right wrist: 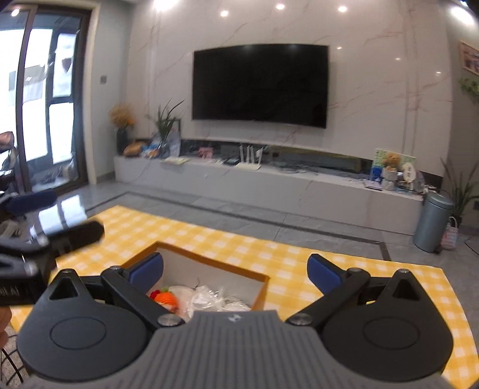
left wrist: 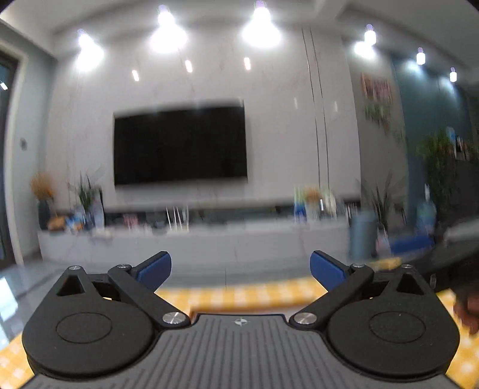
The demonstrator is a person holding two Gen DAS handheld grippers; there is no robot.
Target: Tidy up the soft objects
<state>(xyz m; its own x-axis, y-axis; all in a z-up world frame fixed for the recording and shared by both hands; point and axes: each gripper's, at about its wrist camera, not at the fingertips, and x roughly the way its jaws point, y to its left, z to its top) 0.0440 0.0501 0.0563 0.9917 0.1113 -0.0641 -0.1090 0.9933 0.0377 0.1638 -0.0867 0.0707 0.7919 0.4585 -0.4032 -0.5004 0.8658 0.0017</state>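
Above the yellow checked cloth [right wrist: 287,254], both grippers are held spread.
Nothing is pinched by the left gripper [left wrist: 241,269] or right gripper [right wrist: 235,269]; soft toys [right wrist: 167,299] are seen in the cardboard box [right wrist: 260,294].

Ceiling spotlights [left wrist: 260,27] flare white; the left view is motion-blurred, the right sharper, both edge-bowed.

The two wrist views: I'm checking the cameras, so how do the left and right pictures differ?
The left wrist view is blurred, the right sharp. The left gripper faces level at the black wall television; the right gripper tilts down over the open cardboard box holding an orange knitted toy. Both show open, empty jaws above the yellow checked mat.
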